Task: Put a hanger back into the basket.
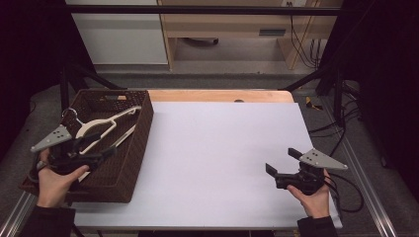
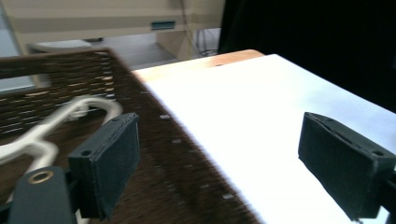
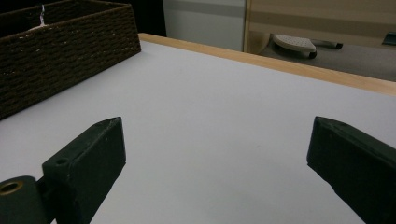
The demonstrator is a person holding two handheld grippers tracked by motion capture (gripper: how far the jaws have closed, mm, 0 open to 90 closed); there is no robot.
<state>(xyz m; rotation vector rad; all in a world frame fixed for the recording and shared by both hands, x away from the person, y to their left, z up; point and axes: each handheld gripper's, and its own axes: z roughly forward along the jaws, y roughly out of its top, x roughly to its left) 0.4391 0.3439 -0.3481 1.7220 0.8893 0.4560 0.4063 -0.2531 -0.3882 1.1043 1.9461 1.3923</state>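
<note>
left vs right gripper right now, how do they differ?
The left gripper hangs over the brown woven basket, just above the white hanger inside; the right gripper sits over bare white table, far from both. The left points toward the table's middle, the right toward the basket side. Shared: both have open jaws with nothing between them, each held in one hand.

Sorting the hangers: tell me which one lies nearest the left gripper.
The lower hanger beside the basket's right wall; the other hanger lies farther up, its hook toward the left gripper's plate.
</note>
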